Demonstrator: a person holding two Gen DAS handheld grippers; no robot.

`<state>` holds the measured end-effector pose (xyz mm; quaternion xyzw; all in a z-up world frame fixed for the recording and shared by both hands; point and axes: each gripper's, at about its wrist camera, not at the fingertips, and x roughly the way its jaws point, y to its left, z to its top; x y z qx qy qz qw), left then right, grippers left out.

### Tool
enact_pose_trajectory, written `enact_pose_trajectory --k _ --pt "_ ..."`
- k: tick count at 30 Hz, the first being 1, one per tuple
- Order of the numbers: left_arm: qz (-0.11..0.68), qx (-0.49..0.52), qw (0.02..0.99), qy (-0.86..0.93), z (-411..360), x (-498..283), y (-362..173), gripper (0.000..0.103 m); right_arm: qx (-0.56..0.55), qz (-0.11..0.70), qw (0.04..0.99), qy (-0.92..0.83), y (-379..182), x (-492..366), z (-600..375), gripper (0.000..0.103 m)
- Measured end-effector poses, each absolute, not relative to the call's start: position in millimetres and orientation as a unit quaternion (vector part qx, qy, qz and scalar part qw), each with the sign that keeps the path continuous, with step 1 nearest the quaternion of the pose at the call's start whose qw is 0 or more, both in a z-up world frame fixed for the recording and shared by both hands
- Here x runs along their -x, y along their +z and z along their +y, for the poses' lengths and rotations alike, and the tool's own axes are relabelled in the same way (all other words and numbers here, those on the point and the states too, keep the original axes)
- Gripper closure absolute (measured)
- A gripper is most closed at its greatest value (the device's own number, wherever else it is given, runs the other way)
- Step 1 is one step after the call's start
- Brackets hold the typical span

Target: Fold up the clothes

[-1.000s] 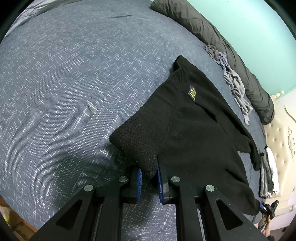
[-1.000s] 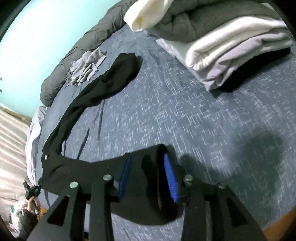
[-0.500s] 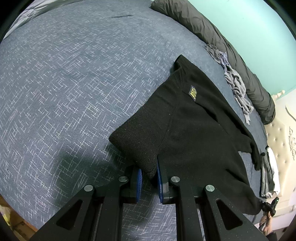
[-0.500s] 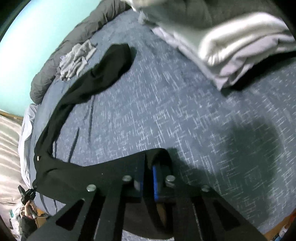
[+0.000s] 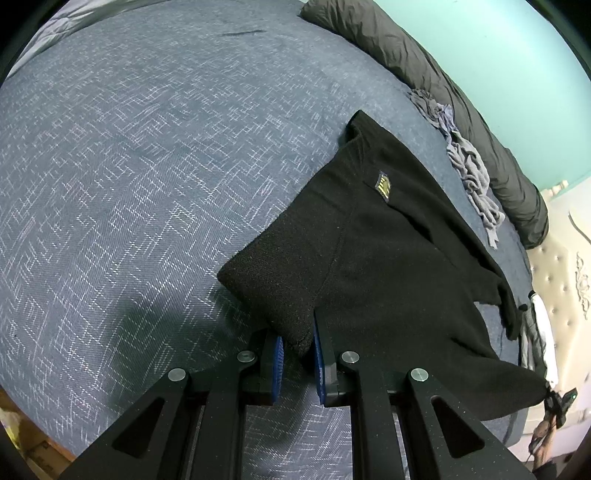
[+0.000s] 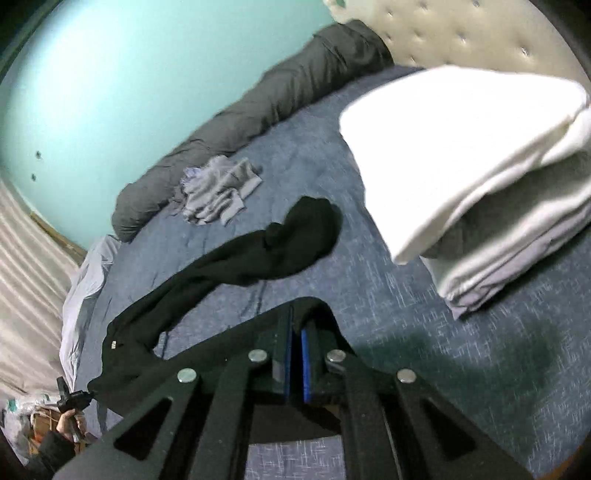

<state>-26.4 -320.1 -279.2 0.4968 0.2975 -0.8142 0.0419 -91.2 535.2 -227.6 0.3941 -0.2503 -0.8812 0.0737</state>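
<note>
A black sweater (image 5: 388, 266) with a small yellow label (image 5: 382, 183) lies spread on the blue bedspread (image 5: 147, 166). My left gripper (image 5: 297, 350) is shut on a folded corner of the sweater at its near left. In the right wrist view one sleeve (image 6: 295, 236) trails away across the bed. My right gripper (image 6: 296, 332) is shut on the sweater's (image 6: 207, 273) edge, which it holds raised off the bed. That right gripper (image 5: 559, 400) shows small at the sweater's far corner in the left wrist view. A hand with the left gripper (image 6: 70, 400) shows at the lower left of the right wrist view.
A rolled dark grey duvet (image 6: 258, 107) lies along the teal wall, with a crumpled grey garment (image 6: 218, 195) beside it. A stack of folded white and grey clothes (image 6: 480, 177) sits at the right, near the tufted headboard (image 6: 461, 33).
The right gripper's jaws closed on the sweater's edge and rose with it, lifting the cloth; its view tilted up toward the wall. The left gripper kept still, gripping the same corner.
</note>
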Motion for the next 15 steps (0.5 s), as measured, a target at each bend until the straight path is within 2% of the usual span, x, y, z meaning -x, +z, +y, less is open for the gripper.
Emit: enact_pose_trajectory --k 9,15 --pt "0.298 -0.498 0.042 -0.813 -319 26 -281 0.088 -0.482 -0.232 0.064 -0.843 -302 41 538 0.100" --pt "0.295 -0.499 0.043 -0.813 -318 26 -279 0.088 -0.512 -0.236 0.045 -0.825 -330 22 544 0.100"
